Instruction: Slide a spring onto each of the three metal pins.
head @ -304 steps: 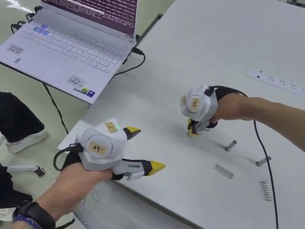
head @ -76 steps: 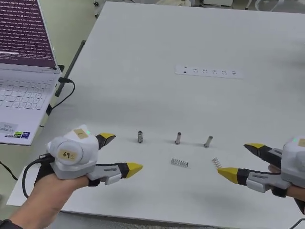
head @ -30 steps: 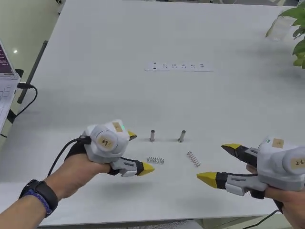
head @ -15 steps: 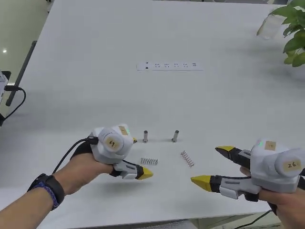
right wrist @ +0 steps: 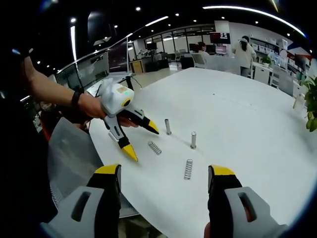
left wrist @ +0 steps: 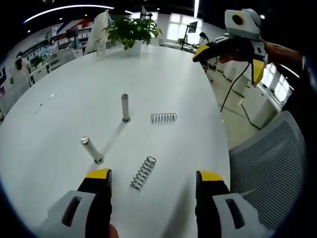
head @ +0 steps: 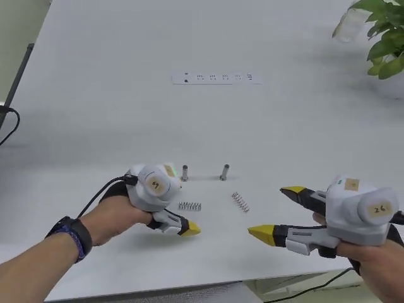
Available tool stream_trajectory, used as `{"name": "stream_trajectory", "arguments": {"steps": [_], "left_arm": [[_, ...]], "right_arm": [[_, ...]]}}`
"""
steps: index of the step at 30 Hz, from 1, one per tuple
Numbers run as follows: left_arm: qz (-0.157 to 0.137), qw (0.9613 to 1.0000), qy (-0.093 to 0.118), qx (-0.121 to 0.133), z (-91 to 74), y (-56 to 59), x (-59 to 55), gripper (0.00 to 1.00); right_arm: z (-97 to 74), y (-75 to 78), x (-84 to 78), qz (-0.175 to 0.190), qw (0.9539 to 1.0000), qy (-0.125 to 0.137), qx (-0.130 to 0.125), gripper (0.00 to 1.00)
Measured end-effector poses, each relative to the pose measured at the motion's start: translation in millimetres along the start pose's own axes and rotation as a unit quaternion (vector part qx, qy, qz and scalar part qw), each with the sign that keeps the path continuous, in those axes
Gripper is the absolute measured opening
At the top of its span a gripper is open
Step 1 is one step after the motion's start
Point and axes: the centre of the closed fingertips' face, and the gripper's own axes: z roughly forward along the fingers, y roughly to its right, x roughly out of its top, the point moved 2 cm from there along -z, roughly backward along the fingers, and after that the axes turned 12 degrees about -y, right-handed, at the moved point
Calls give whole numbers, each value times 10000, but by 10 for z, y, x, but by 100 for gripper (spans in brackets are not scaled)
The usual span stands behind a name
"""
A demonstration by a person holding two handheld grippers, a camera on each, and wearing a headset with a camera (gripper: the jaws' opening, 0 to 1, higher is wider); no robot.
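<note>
Left gripper (left wrist: 154, 174) and right gripper (right wrist: 165, 170) agape, empty, above white table (head: 189, 126) in lit office (right wrist: 198, 37).

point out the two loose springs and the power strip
left spring (head: 189, 206), head view, middle of its coils
right spring (head: 240, 202), head view, middle of its coils
power strip (head: 218, 78), head view, centre of its top face

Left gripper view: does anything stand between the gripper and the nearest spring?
Nothing visible does. The nearest spring lies on bare table just ahead of the left gripper, whose jaws are open.
</note>
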Motion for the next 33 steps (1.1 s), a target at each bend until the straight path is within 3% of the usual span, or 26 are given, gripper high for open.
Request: {"name": "stream_trajectory", "arguments": {"steps": [9, 16, 25, 29, 33], "left_arm": [[52, 9999, -147, -61, 84, 24, -47, 59], [136, 9995, -294, 13, 122, 11, -98, 49], [242, 9990, -287, 247, 136, -84, -85, 30], [289, 9989, -285, 250, 140, -76, -85, 24], [291, 9984, -300, 388, 139, -89, -100, 10]], "right_arm": [[22, 5, 9, -12, 10000, -14, 28, 71], [37, 12, 25, -28, 10000, -11, 52, 71], [37, 29, 29, -27, 10000, -9, 62, 70], [34, 36, 31, -27, 10000, -6, 58, 70], [34, 31, 31, -28, 10000, -5, 62, 70]]}}
